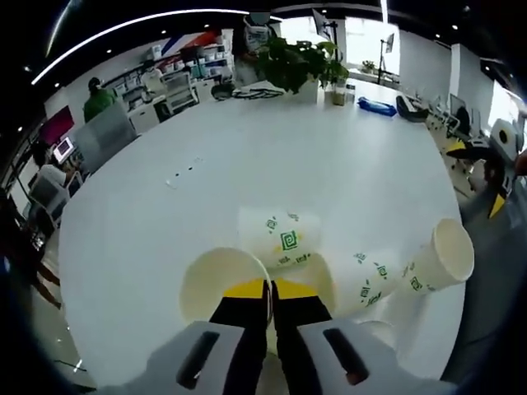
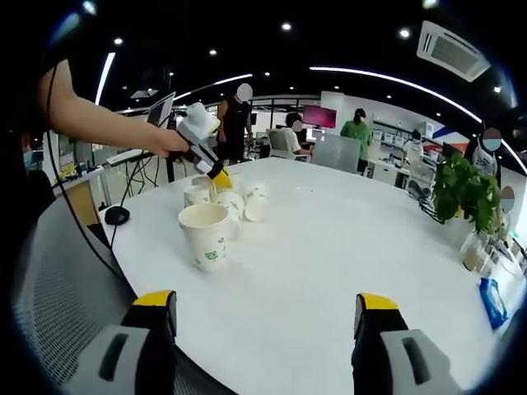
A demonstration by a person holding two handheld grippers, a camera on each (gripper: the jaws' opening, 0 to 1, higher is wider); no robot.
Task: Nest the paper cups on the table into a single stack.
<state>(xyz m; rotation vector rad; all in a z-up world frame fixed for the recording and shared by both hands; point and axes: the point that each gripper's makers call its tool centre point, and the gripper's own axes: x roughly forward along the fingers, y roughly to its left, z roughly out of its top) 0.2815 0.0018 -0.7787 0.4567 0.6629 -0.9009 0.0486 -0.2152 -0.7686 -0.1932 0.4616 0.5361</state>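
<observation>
Jaws pinch cup rim (white)

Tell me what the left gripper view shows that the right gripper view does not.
Left gripper view: the left gripper closed on the rim of an upright cup, a cup lying on its side, and a blue pack far across the table.

Right gripper view: the right gripper open over bare table, a lone upright cup, a mouse.

Both: the white table, paper cups, a potted plant.
</observation>
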